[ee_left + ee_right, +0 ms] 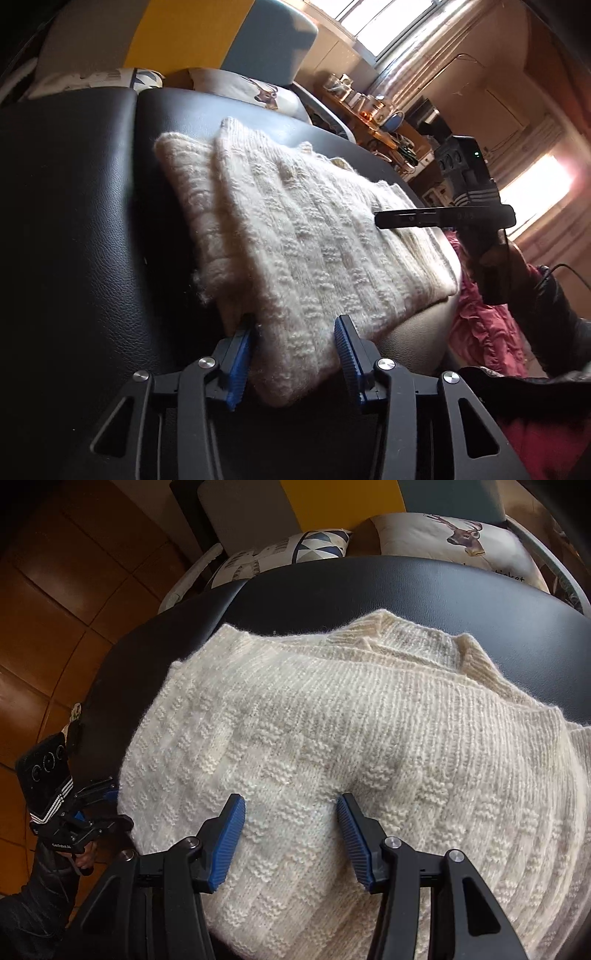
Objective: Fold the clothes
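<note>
A cream knitted sweater (pixel 295 221) lies folded on a black leather surface (pixel 74 221). My left gripper (pixel 294 325) is open at the sweater's near corner, with the knit edge lying between its blue pads (pixel 240 354). In the right wrist view the sweater (pixel 351 738) fills most of the frame, ribbed collar at the far side. My right gripper (pixel 290 799) hovers open just over its middle, nothing between the fingers. The left gripper (pixel 96 805) shows at the sweater's left edge, and the right gripper (pixel 391 220) appears side-on above the sweater's right part.
Cushions sit behind the leather surface (pixel 332 587): one with a deer print (pixel 461 535), one with triangles (pixel 295 550). A pink garment (pixel 480 321) lies to the right, below the surface edge. A cluttered wooden shelf (pixel 369 107) stands beyond. Wooden floor (pixel 55 609) lies to the left.
</note>
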Tool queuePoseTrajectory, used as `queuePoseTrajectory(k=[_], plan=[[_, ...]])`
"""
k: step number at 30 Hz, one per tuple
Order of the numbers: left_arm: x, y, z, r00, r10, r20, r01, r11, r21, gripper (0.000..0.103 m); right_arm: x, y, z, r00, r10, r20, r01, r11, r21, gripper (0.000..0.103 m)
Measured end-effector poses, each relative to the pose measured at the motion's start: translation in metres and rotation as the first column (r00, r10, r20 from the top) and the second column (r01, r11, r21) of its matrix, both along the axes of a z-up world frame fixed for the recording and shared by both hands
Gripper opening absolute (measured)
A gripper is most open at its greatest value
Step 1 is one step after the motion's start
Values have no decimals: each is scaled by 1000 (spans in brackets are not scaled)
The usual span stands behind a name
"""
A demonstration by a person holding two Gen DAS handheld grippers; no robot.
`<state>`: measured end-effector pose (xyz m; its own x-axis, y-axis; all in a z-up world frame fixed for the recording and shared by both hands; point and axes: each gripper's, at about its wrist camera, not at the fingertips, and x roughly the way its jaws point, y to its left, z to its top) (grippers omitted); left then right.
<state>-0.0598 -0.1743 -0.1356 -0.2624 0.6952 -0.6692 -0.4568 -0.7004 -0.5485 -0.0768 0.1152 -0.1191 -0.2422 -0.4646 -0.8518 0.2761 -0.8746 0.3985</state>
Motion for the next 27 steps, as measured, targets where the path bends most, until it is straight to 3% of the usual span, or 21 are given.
queuePoseTrajectory(k=[1,5,7,9,12,15,20,23,27], plan=[[1,0,-1,1000,1,12,-1,1000,2,6,-1,2,-1,1000,2,2,-2,1000,-7,53],[30,-8,-1,999,14,38,-16,999,48,5,7,8,-2,1000,21,8,-21,1000,-2,53],[44,-14,-19,994,40,105,-47,997,69,5,11,9,-3,1000,24,-6,-24,1000,-2,53],[52,-22,-26,983,84,161,-108,984,142,5,16,9,-4,999,26,-25,-26,1000,-3,53],[59,-21,-20,977,128,170,-153,978,140,7,22,10,-6,998,29,-53,-30,1000,-5,53],[56,-29,-10,966,176,189,-208,964,165,21,28,12,-8,997,28,-78,-29,999,-13,53],[33,-44,16,939,326,105,-337,935,112,66,31,20,-8,994,2,-109,-8,998,-55,54],[9,-40,28,929,366,51,-368,929,38,74,31,24,-8,992,-5,-122,-2,998,-64,54],[-20,-26,21,947,300,111,-302,953,3,76,33,23,-9,991,-1,-136,-10,997,-79,55]])
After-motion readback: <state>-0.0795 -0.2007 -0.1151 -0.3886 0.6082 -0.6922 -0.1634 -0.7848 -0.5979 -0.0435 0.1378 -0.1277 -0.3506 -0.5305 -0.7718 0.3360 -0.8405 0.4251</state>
